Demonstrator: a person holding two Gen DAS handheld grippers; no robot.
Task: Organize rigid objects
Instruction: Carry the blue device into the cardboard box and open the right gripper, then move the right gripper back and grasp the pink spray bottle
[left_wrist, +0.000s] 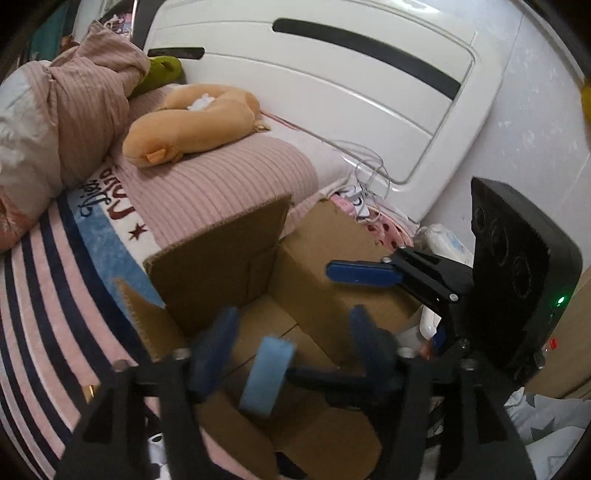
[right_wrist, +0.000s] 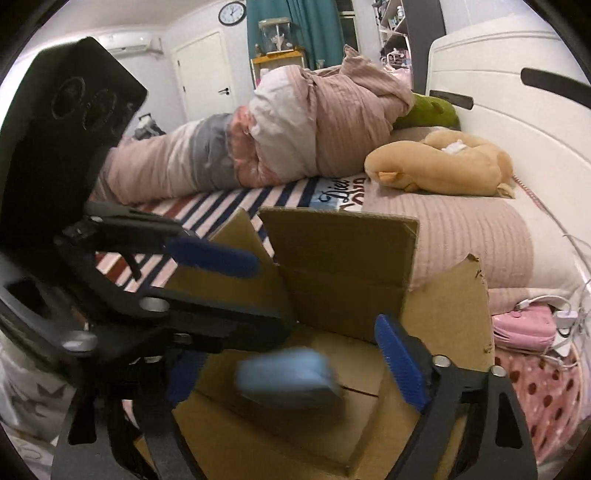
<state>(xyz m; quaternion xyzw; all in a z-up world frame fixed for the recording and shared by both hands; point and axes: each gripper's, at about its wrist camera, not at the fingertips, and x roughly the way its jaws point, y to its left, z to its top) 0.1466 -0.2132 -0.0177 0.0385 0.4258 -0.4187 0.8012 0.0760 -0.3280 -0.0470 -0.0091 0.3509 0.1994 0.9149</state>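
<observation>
Both claws (left_wrist: 291, 354) (right_wrist: 291, 363) gape over the blue block (left_wrist: 267, 374).

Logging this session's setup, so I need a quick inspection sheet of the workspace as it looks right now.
Surface: striped bedspread on a bed.
Job's things: open cardboard box; blurred light blue block over its opening, between open jaws.
Clutter: tan plush, green plush, rolled duvet, pink pouch.
Grippers: left gripper open; right gripper open.
Cables: white cords by the headboard.
Surroundings: wall clock, door.
</observation>
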